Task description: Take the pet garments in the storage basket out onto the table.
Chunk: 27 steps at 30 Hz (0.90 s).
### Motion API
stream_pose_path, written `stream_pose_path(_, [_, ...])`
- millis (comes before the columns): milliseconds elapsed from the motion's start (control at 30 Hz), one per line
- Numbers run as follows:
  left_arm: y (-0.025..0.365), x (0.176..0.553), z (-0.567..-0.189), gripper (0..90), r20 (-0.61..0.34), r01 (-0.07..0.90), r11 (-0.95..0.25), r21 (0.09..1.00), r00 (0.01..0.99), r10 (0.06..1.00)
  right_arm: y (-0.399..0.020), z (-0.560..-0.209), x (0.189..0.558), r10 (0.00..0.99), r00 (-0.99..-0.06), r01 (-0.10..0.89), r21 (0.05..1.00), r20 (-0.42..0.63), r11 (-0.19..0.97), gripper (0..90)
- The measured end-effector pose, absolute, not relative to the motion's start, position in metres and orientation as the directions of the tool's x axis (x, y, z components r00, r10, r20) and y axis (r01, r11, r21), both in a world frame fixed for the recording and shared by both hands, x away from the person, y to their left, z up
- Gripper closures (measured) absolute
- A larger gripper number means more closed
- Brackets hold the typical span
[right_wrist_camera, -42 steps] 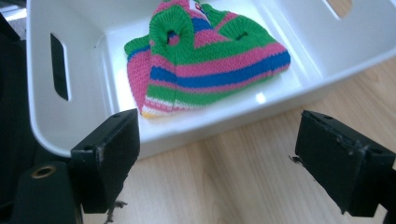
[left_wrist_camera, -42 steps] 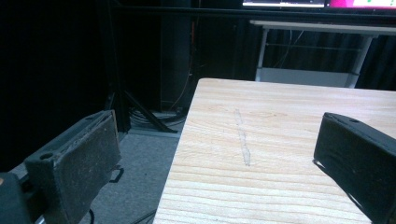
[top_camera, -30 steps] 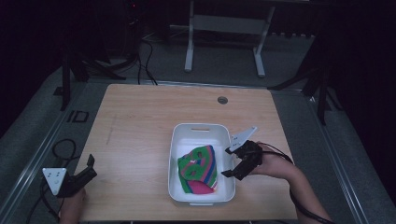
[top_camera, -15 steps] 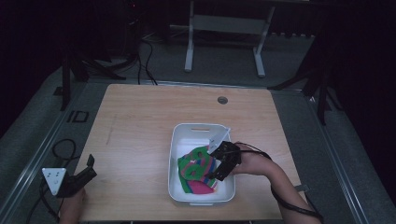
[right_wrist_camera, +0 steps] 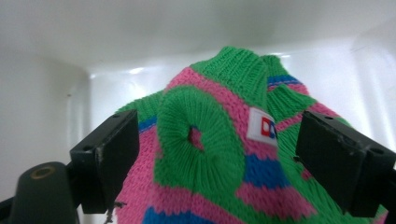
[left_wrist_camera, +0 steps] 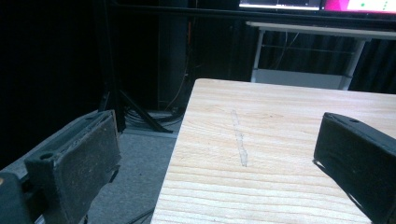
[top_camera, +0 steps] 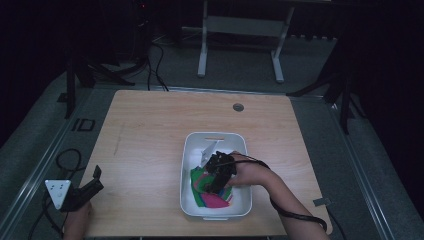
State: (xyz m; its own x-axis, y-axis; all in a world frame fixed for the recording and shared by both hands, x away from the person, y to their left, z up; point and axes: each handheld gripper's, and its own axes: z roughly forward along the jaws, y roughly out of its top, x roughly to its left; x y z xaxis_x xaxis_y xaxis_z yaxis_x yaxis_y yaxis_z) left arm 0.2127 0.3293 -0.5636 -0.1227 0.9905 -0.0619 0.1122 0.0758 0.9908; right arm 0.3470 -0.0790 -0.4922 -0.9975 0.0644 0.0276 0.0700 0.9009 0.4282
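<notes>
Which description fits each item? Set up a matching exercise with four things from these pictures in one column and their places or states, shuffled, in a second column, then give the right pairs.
Things:
1. left gripper
2. right gripper
3. knitted garment
4. white bin

Descriptions:
A. striped green, pink and blue
B. stands on the wooden table
C. open at the table's near left corner
D. open, lowered over the knitwear

Pairs: 1-C, 2-D, 3-A, 4-B

One bin (top_camera: 216,140), seemingly one knit garment (top_camera: 212,200).
</notes>
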Motion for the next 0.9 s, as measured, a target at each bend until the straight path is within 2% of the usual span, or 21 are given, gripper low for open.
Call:
stream_pose_path(367, [0.329,0.213,-0.564,0.9,-0.061,0.113,0.075,0.991,-0.121,0.991,-0.053,-0.522,0.342,0.031,-0.999,0.032,0.294,0.008,0.955,13.2])
stream_pose_path(467, [0.329,0.213,-0.564,0.9,-0.061,0.112,0.075,0.991,-0.121,0.991,-0.051,-0.524,0.340,0.021,-1.000,0.018,0.287,-0.008,0.958,13.5])
stream_pose_path(567, [0.329,0.213,-0.564,0.9,-0.059,0.114,0.073,0.991,-0.121,0.991,-0.050,-0.526,0.337,0.006,-0.998,-0.009,0.270,-0.057,0.963,18.8])
stream_pose_path(600, [0.329,0.213,-0.564,0.9,-0.059,0.114,0.073,0.991,-0.122,0.991,-0.050,-0.527,0.334,-0.006,-0.996,-0.029,0.265,-0.089,0.964,22.4])
stream_pose_path(633, [0.329,0.213,-0.564,0.9,-0.060,0.113,0.074,0.991,-0.122,0.991,-0.050,-0.525,0.331,-0.012,-0.996,-0.037,0.276,-0.092,0.960,37.9])
stream_pose_path(667, [0.329,0.213,-0.564,0.9,-0.059,0.114,0.074,0.991,-0.123,0.991,-0.050,-0.525,0.331,-0.012,-0.996,-0.037,0.276,-0.092,0.960,37.9])
stream_pose_path(700, [0.329,0.213,-0.564,0.9,-0.059,0.114,0.073,0.991,-0.122,0.991,-0.050,-0.523,0.327,-0.015,-0.995,-0.042,0.284,-0.098,0.958,63.5])
stream_pose_path(733, [0.329,0.213,-0.564,0.9,-0.059,0.113,0.073,0.991,-0.123,0.991,-0.050,-0.523,0.327,-0.015,-0.995,-0.042,0.284,-0.098,0.958,63.5])
stream_pose_path(800, [0.329,0.213,-0.564,0.9,-0.059,0.114,0.073,0.991,-0.123,0.991,-0.048,-0.522,0.325,-0.012,-0.991,-0.048,0.268,-0.131,0.962,71.1])
stream_pose_path(900, [0.330,0.213,-0.564,0.9,-0.064,0.113,0.078,0.991,-0.124,0.990,-0.050,-0.515,0.325,-0.003,-0.991,-0.042,0.284,-0.135,0.958,75.2])
